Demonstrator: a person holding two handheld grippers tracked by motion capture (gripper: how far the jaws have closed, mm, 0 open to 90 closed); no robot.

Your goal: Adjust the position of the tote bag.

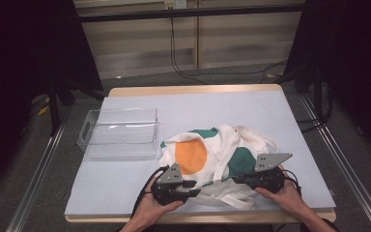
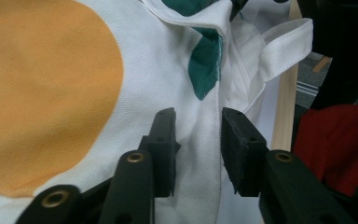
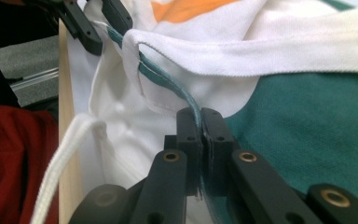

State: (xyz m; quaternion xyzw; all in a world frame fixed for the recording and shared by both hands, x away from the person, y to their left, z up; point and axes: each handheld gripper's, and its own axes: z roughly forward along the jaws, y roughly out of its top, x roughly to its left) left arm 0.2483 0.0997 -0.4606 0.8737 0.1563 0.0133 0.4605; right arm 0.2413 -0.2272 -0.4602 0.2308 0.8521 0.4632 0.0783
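White cotton tote bag w/ orange and green patches [image 1: 212,157] is seen crumpled at the near-middle of the light grey table mat [image 1: 251,111] in the high view; clear plastic bin [image 1: 121,133] sits apart at its left. Left gripper [image 1: 192,188] and right gripper [image 1: 236,179] are both laid into the bag's near edge. Jaw gaps can't be read from up here.

Left gripper view: jaws are seen part open, a raised fold of white fabric [image 2: 198,140] between them, pads not pressed on it yet. Risk: if a lift is begun w/ this side unclamped, the fold would likely slip out and the bag hang from one corner. The orange patch [image 2: 42,93] fills the left side.

Right gripper view: jaws are fully closed on a thin green-trimmed hem [image 3: 200,123], only the cloth's edge caught. Risk: a shallow bite like this could be pulled free under tension. The loose white strap [image 3: 67,149] hangs over the table edge and might snag; that detail isn't legible from above. The left gripper [image 3: 98,23] shows far off, top left.
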